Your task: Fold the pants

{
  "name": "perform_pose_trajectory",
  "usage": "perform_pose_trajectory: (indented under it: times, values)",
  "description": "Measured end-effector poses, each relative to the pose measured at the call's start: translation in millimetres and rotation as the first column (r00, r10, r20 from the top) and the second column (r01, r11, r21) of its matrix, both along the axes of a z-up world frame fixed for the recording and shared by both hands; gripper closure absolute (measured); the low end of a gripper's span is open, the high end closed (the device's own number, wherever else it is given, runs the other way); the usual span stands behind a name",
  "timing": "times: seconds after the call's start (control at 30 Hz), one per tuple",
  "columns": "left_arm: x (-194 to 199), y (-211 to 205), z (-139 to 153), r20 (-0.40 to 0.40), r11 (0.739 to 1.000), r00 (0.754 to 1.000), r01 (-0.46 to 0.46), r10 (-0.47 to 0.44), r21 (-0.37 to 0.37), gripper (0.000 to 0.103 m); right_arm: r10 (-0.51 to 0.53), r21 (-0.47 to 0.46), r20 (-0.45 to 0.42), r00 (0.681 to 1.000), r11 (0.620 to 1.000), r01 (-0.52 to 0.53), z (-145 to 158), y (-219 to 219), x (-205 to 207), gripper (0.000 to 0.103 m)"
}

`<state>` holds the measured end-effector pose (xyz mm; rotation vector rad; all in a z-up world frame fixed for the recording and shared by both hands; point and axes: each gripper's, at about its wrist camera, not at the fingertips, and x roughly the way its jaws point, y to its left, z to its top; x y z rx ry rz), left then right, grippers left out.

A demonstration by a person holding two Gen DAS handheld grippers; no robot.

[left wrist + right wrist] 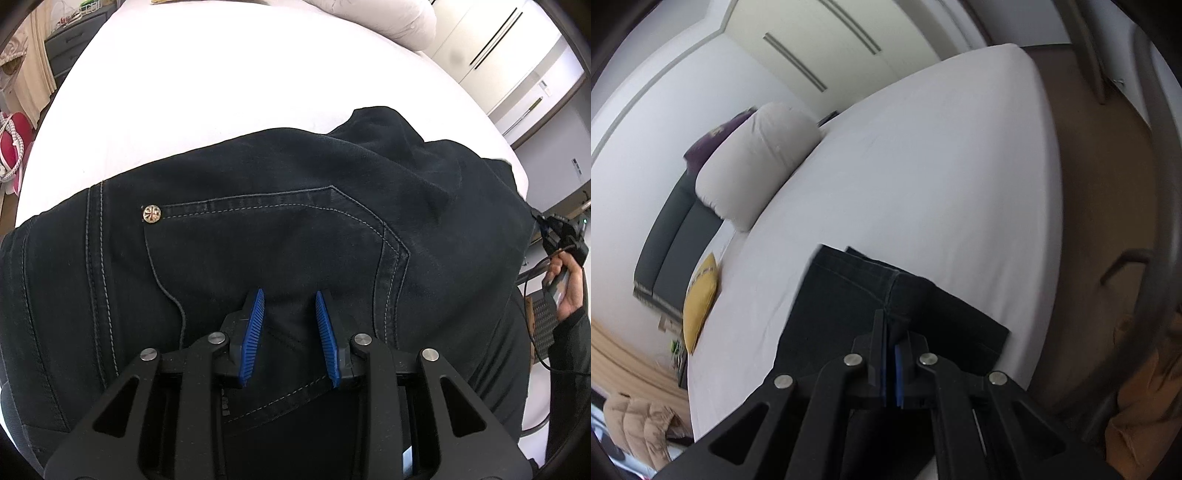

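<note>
Dark navy jeans (258, 229) lie across the white bed (221, 81), seat side up, with a back pocket and a brass rivet (151, 214). My left gripper (290, 295) is open, its blue pads over the pocket area, holding nothing. In the right wrist view my right gripper (891, 332) is shut on the leg end of the jeans (849, 295), whose hems (871, 264) lie over the bed sheet (923, 166). The right gripper with the hand holding it shows at the right edge of the left wrist view (565, 236).
A white pillow (757, 162) lies at the head of the bed, with a yellow cushion (700, 299) beside the mattress. White wardrobe doors (517, 55) stand behind the bed. The bed edge (1052, 184) drops to a brown floor on the right. A grey dresser (70, 48) stands at far left.
</note>
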<state>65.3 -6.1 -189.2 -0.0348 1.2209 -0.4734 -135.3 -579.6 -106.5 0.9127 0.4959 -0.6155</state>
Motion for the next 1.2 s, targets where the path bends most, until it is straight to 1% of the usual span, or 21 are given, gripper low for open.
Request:
perform_pose_trajectory:
  times: [0.2, 0.3, 0.5, 0.63, 0.73, 0.83, 0.9, 0.93, 0.97, 1.0, 1.03, 1.1, 1.13, 1.17, 1.2]
  values:
    - [0, -7, 3, 0.002, 1.0, 1.0, 0.012, -0.012, 0.021, 0.074, -0.029, 0.024, -0.034, 0.999, 0.999, 0.029, -15, -7, -16, 0.099]
    - [1, -10, 4, 0.002, 1.0, 1.0, 0.015, -0.015, 0.024, 0.074, -0.039, 0.017, -0.042, 0.998, 0.999, 0.04, -18, -6, -21, 0.099]
    - [3, -15, 6, 0.002, 0.999, 1.0, 0.018, -0.018, 0.028, 0.074, -0.025, -0.005, -0.096, 0.995, 1.0, 0.025, -22, -6, -12, 0.099]
    - [0, -15, 8, 0.006, 0.999, 1.0, 0.019, -0.02, 0.032, 0.074, -0.02, -0.006, -0.151, 0.988, 1.0, 0.019, -41, -7, -4, 0.099]
    - [-1, -16, 10, 0.007, 0.999, 1.0, 0.021, -0.021, 0.031, 0.074, -0.019, -0.057, -0.199, 0.98, 0.998, 0.008, -39, -2, 2, 0.099]
    - [-1, -13, 9, 0.012, 1.0, 1.0, 0.015, -0.015, 0.018, 0.074, -0.015, -0.052, -0.213, 0.977, 0.999, 0.004, -40, -4, 5, 0.098]
    - [-2, -12, 9, 0.016, 1.0, 1.0, 0.011, -0.011, 0.016, 0.074, 0.001, -0.058, -0.246, 0.969, 0.998, -0.016, -42, -7, 10, 0.093]
    - [-3, -11, 9, 0.017, 1.0, 1.0, 0.01, -0.011, 0.017, 0.074, 0.003, -0.063, -0.28, 0.96, 0.998, -0.022, -39, -9, 12, 0.08]
    - [-3, -11, 9, 0.019, 1.0, 1.0, 0.01, -0.01, 0.018, 0.074, -0.011, -0.08, -0.312, 0.95, 0.997, -0.015, -34, -9, 12, 0.061]
    - [-4, -11, 10, 0.021, 1.0, 1.0, 0.008, -0.009, 0.019, 0.074, -0.038, -0.111, -0.349, 0.936, 0.994, -0.001, -26, -9, 8, 0.055]
    - [-6, -10, 10, 0.023, 1.0, 1.0, 0.007, -0.008, 0.02, 0.074, -0.057, -0.136, -0.37, 0.927, 0.991, 0.007, -18, -7, 3, 0.052]
    - [-10, -9, 12, 0.031, 1.0, 0.999, 0.006, -0.007, 0.029, 0.074, -0.042, -0.158, -0.377, 0.925, 0.987, -0.02, 2, 2, -3, 0.052]
    - [-12, -9, 14, 0.035, 0.999, 0.999, 0.006, -0.007, 0.036, 0.073, 0.016, -0.152, -0.355, 0.935, 0.986, -0.075, 16, 15, -5, 0.052]
    - [-15, -9, 16, 0.042, 0.999, 0.999, 0.004, -0.006, 0.045, 0.072, 0.087, -0.123, -0.315, 0.945, 0.984, -0.131, 25, 27, -5, 0.051]
    - [-18, -9, 18, 0.05, 0.999, 0.999, 0.002, -0.005, 0.051, 0.071, 0.196, -0.059, -0.244, 0.95, 0.974, -0.217, 31, 45, -4, 0.051]
